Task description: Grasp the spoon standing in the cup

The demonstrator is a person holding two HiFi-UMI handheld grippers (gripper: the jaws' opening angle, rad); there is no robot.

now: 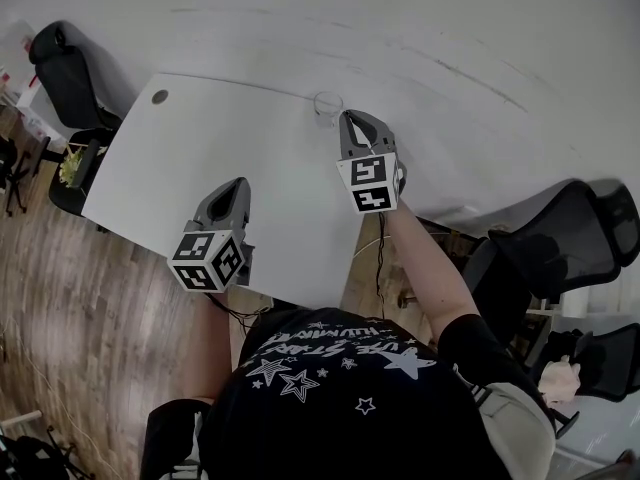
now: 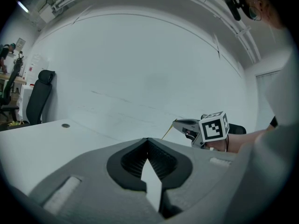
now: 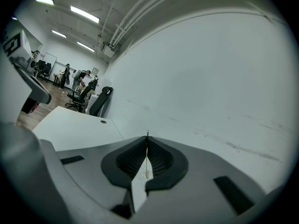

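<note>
Right gripper: the right gripper [image 3: 147, 140] is clenched on the thin gold-coloured spoon [image 3: 146, 158]. The ribbed pads press the handle from both sides.
Spoon axis: in the right gripper view the handle runs straight up the seam between the pads, and its top end pokes just past the tips. In the left gripper view the spoon [image 2: 167, 130] shows as a fine yellow line slanting down and to the left from the right gripper's tip towards the white table [image 1: 180, 158].
Cup: the small clear glass cup [image 1: 328, 105] stands at the table's far edge, upper centre of the head view. It is just beside the right gripper's tips, on their upper left.
Spoon's lower end: too thin to see from the head view, so I cannot tell whether it is inside the cup.
Left gripper: the left gripper [image 1: 240, 184] is closed with nothing between its pads. It sits lower left of the right one, well apart from the cup.
Coming move: likely a lift along the handle's own line, so that the bowl clears the rim without tipping the cup.
</note>
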